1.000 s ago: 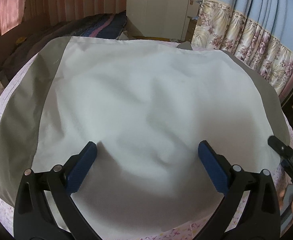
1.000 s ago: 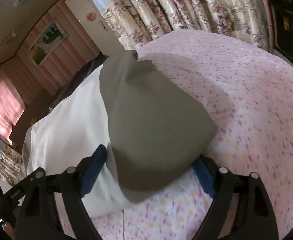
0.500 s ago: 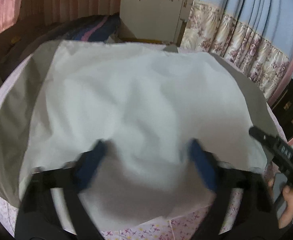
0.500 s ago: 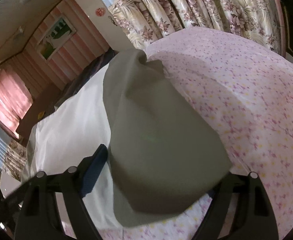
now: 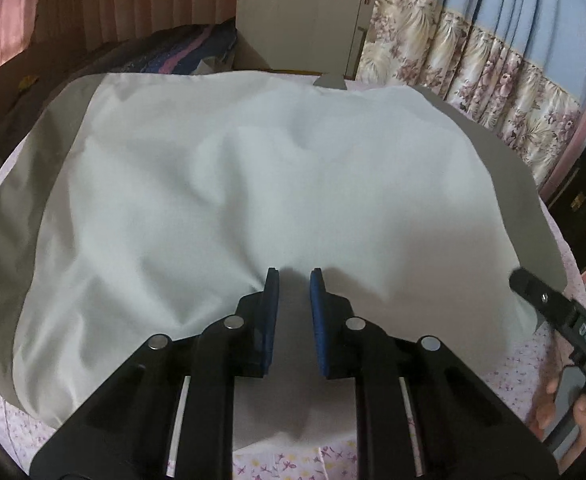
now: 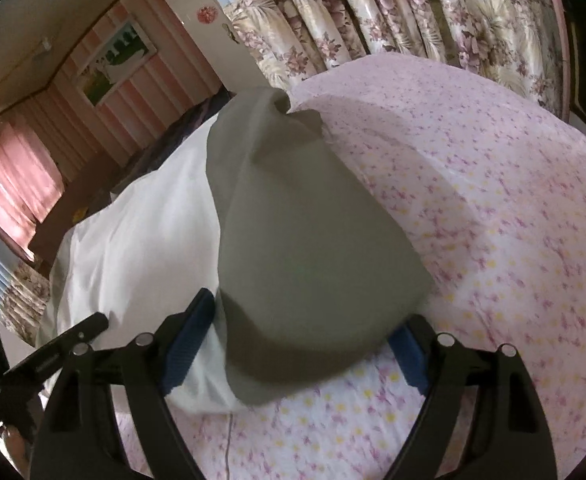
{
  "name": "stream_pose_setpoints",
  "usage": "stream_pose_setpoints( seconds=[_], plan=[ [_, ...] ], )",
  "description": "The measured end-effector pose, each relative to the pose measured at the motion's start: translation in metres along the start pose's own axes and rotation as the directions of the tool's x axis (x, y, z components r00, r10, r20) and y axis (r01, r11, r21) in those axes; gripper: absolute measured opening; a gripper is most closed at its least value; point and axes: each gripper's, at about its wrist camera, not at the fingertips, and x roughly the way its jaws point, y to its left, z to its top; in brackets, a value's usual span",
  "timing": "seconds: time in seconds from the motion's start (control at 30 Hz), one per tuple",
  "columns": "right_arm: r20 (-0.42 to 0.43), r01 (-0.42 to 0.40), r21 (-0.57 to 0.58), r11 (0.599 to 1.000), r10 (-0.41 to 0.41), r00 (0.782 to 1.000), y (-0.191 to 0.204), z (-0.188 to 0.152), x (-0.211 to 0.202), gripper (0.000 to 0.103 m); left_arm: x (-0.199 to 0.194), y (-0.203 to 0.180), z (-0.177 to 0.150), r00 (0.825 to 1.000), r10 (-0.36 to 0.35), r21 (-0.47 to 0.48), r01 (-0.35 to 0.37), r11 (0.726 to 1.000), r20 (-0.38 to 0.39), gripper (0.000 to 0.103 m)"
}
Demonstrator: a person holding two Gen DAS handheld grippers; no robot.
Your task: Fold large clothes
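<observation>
A large white garment (image 5: 221, 184) with grey sleeves lies spread on a floral bedsheet (image 5: 293, 460). My left gripper (image 5: 294, 280) is over its near hem, jaws almost shut with a narrow gap and white cloth bunched between the blue pads (image 5: 271, 304). My right gripper (image 6: 305, 344) is open, its jaws astride the near end of the right grey sleeve (image 6: 301, 248), which lies beside the white body (image 6: 141, 240). The right gripper also shows at the right edge of the left wrist view (image 5: 553, 312).
The pink floral bedsheet (image 6: 493, 208) stretches right of the sleeve. Flowered curtains (image 5: 493, 80) and a white wardrobe (image 5: 305, 16) stand beyond the bed. A dark striped blanket (image 5: 165, 52) lies at the far left. Dark furniture (image 5: 585, 216) is at the right.
My left gripper's jaws have closed from wide open to a narrow gap over the white hem. My right gripper has moved forward over the grey sleeve's end, still open.
</observation>
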Motion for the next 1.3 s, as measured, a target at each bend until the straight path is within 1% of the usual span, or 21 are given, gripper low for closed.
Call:
stream_pose_setpoints(
  seconds=[0.13, 0.2, 0.27, 0.37, 0.47, 0.5, 0.53, 0.57, 0.6, 0.7, 0.73, 0.83, 0.93, 0.97, 1.03, 1.1, 1.13, 1.17, 1.2, 1.23, 1.3],
  plan=[
    [-0.001, -0.027, -0.005, 1.0, 0.027, 1.0, 0.01, 0.013, 0.018, 0.057, 0.008, 0.003, 0.003, 1.0, -0.012, -0.004, 0.012, 1.0, -0.007, 0.015],
    [0.026, -0.054, -0.029, 0.998, 0.055, 0.998, 0.015, 0.018, 0.017, 0.036, 0.009, 0.006, 0.003, 1.0, -0.028, -0.015, 0.028, 1.0, -0.009, 0.015],
    [0.054, -0.072, -0.085, 0.994, 0.077, 0.996, 0.026, 0.023, 0.009, 0.025, 0.011, 0.006, 0.004, 1.0, -0.03, -0.005, 0.03, 1.0, -0.008, 0.015],
    [0.094, -0.08, -0.176, 0.981, 0.098, 0.991, 0.047, 0.03, -0.007, 0.021, 0.009, 0.004, 0.004, 1.0, -0.029, 0.024, 0.029, 0.999, 0.001, 0.015],
    [0.142, -0.046, -0.283, 0.958, 0.089, 0.986, 0.076, 0.035, -0.025, 0.02, -0.003, 0.011, 0.007, 0.998, -0.058, 0.026, 0.058, 0.998, 0.0, 0.016],
    [0.165, -0.026, -0.329, 0.944, 0.084, 0.983, 0.09, 0.035, -0.032, 0.02, -0.013, 0.018, 0.009, 0.996, -0.084, 0.018, 0.084, 0.996, 0.0, 0.02],
    [0.177, -0.014, -0.352, 0.936, 0.081, 0.981, 0.096, 0.036, -0.035, 0.02, -0.023, 0.024, 0.011, 0.994, -0.11, 0.016, 0.11, 0.994, 0.004, 0.033],
    [0.194, 0.008, -0.392, 0.92, 0.075, 0.978, 0.11, 0.037, -0.04, 0.02, -0.033, 0.032, 0.013, 0.991, -0.133, 0.023, 0.133, 0.991, 0.012, 0.053],
    [0.206, 0.022, -0.424, 0.905, 0.072, 0.976, 0.123, 0.037, -0.044, 0.02, -0.048, 0.045, 0.014, 0.991, -0.13, 0.034, 0.128, 0.991, 0.04, 0.059],
    [0.224, 0.04, -0.504, 0.863, 0.085, 0.971, 0.162, 0.035, -0.051, 0.019, -0.084, 0.092, 0.014, 0.991, -0.057, 0.035, 0.053, 0.998, 0.118, 0.064],
    [0.225, 0.045, -0.533, 0.845, 0.091, 0.97, 0.178, 0.033, -0.052, 0.019, -0.091, 0.109, 0.014, 0.992, -0.037, 0.031, 0.033, 0.999, 0.124, 0.07],
    [0.206, 0.038, -0.649, 0.76, 0.127, 0.97, 0.237, 0.019, -0.051, 0.018, -0.102, 0.165, 0.013, 0.992, 0.062, 0.018, -0.064, 0.998, 0.108, 0.074],
    [0.161, 0.031, -0.766, 0.643, 0.144, 0.976, 0.293, -0.009, -0.042, 0.018, -0.112, 0.216, 0.008, 0.983, 0.15, -0.036, -0.147, 0.988, 0.103, 0.074],
    [0.126, 0.022, -0.821, 0.571, 0.144, 0.981, 0.318, -0.027, -0.034, 0.017, -0.119, 0.236, 0.004, 0.98, 0.163, -0.067, -0.157, 0.985, 0.109, 0.074],
    [0.081, 0.018, -0.888, 0.46, 0.118, 0.99, 0.343, -0.055, -0.02, 0.017, -0.129, 0.257, -0.001, 0.98, 0.159, -0.108, -0.146, 0.983, 0.122, 0.075],
    [0.021, 0.015, -0.953, 0.301, 0.017, 1.0, 0.364, -0.097, 0.019, 0.017, -0.134, 0.276, -0.01, 0.981, 0.152, -0.142, -0.135, 0.981, 0.119, 0.078],
    [0.018, 0.024, -0.967, 0.252, -0.028, 0.999, 0.366, -0.109, 0.033, 0.017, -0.134, 0.282, -0.015, 0.981, 0.159, -0.149, -0.142, 0.979, 0.113, 0.078],
    [0.043, 0.057, -0.991, 0.121, -0.118, 0.992, 0.366, -0.137, 0.06, 0.018, -0.134, 0.286, -0.02, 0.98, 0.17, -0.15, -0.154, 0.977, 0.103, 0.078],
    [0.054, 0.064, -0.996, 0.062, -0.153, 0.987, 0.363, -0.149, 0.071, 0.018, -0.133, 0.288, -0.023, 0.98, 0.175, -0.149, -0.16, 0.976, 0.098, 0.078],
    [0.057, 0.062, -0.998, 0.023, -0.174, 0.983, 0.36, -0.159, 0.08, 0.018, -0.133, 0.291, -0.027, 0.98, 0.176, -0.148, -0.161, 0.976, 0.093, 0.078],
    [0.036, 0.041, -0.999, 0.025, -0.175, 0.984, 0.356, -0.16, 0.084, 0.02, -0.13, 0.293, -0.033, 0.984, 0.159, -0.151, -0.145, 0.978, 0.08, 0.078]
  ],
)
